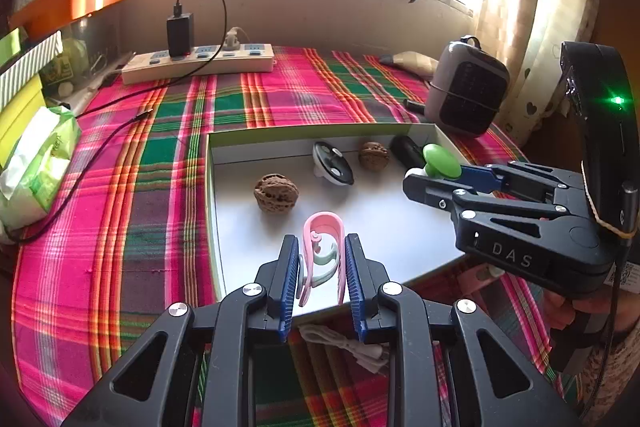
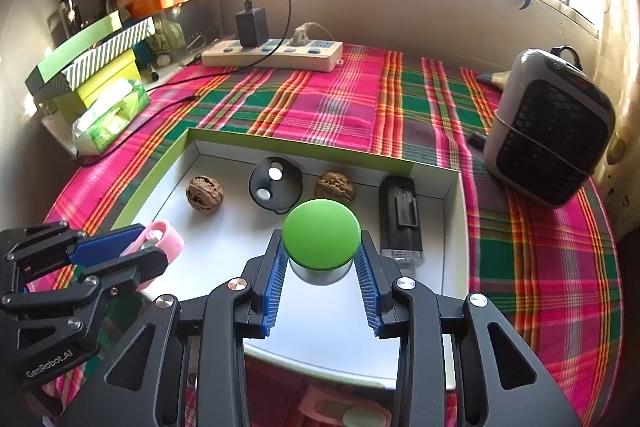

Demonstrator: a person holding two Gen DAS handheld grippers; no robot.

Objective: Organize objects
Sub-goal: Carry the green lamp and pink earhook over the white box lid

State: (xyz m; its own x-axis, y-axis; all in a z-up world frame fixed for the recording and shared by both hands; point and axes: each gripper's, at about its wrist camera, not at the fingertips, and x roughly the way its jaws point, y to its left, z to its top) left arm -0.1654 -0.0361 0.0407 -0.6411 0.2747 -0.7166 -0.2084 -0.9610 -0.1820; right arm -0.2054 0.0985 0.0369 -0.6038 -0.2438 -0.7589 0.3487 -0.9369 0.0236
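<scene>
A shallow white box with a green rim (image 1: 208, 163) (image 2: 160, 163) lies on the plaid cloth. Inside are two walnuts (image 1: 276, 193) (image 1: 373, 155) (image 2: 205, 193) (image 2: 334, 187), a black disc with white dots (image 1: 333, 163) (image 2: 275, 184) and a black USB-like device (image 1: 406, 150) (image 2: 401, 215). My left gripper (image 1: 322, 247) (image 2: 132, 247) is shut on a pink clip (image 1: 322, 239) (image 2: 164, 237) over the box's near part. My right gripper (image 2: 321, 251) (image 1: 428, 171) is shut on a green-capped white knob (image 2: 321, 239) (image 1: 440, 159) above the box.
A power strip with a black charger (image 1: 198, 61) (image 2: 276, 53) stands at the back. A small grey heater (image 1: 466, 87) (image 2: 550, 131) is at the right. A tissue pack (image 1: 38, 163) (image 2: 112, 119) and stacked boxes (image 2: 92, 67) are at the left. A white cable bundle (image 1: 344, 345) lies near the front.
</scene>
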